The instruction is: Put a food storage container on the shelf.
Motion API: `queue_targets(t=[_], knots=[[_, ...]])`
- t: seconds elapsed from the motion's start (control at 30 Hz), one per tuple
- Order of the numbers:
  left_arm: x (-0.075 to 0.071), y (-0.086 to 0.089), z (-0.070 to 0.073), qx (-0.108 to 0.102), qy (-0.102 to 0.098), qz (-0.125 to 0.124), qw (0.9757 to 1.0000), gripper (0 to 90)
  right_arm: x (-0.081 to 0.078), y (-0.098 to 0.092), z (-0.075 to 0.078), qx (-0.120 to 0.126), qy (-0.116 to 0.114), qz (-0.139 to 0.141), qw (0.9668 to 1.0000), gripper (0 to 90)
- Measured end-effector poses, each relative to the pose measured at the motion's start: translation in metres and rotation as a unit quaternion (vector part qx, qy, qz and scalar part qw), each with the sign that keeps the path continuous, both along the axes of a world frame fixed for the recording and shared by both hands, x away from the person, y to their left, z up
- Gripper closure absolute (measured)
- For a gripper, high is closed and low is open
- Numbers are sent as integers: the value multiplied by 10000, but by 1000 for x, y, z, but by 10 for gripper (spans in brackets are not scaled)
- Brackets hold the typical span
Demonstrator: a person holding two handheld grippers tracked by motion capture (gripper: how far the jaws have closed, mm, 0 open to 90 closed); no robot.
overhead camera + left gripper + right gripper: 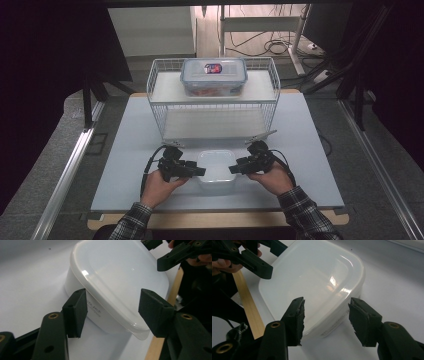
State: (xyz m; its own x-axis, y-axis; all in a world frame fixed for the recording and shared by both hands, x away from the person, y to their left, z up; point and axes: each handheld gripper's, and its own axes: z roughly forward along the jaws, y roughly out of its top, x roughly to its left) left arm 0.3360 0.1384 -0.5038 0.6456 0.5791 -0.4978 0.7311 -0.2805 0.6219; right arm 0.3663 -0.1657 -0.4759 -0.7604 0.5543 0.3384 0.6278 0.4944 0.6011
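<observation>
A white translucent lidded container [216, 170] sits on the pale table near its front edge, between my two grippers. My left gripper [201, 171] points at its left side. In the left gripper view this gripper [113, 312] is open, with its jaws standing on either side of the near edge of the container [117, 272] and apart from it. My right gripper [232, 169] faces the opposite side. In the right gripper view it [329, 321] is open too, straddling a corner of the container [312, 277] without pressing on it.
A white wire rack [160, 100] stands behind the container. A clear box with a blue-clipped lid [213, 76] rests on its top shelf. The table's wooden front edge [220, 220] runs just under the person's sleeves. Metal rails and cables lie beside and behind the table.
</observation>
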Motion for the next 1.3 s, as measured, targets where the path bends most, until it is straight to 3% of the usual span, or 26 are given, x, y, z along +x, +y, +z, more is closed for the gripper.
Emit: queue_targets(t=[0.13, 0.27, 0.5, 0.63, 0.8, 1.13, 1.23, 1.3], knots=[[-5, -2, 6, 189, -70, 13, 9998, 460, 2, -4, -1, 121, 197, -82, 9997, 528], [-9, 2, 6, 47, 11, 90, 9999, 528, 0, -5, 2, 122, 302, -190, 9993, 570], [-12, -1, 10, 108, -55, 240, 9996, 588, -10, -7, 5, 146, 238, -396, 9988, 624], [-12, 0, 9, 10, -98, 300, 9995, 623, -11, -16, 5, 386, 277, -466, 9978, 712], [-13, 0, 9, -31, -162, 327, 9993, 638, -9, -20, 1, 541, 473, -476, 9963, 677], [-23, -1, 10, 10, -301, 437, 9986, 657, -18, -19, 4, 530, 422, -570, 9961, 716], [-24, -1, 9, 0, -303, 457, 9985, 658, -21, -18, 4, 616, 415, -600, 9954, 636], [-25, -1, 9, -3, -328, 470, 9984, 658, -23, -16, 4, 571, 357, -632, 9957, 664]])
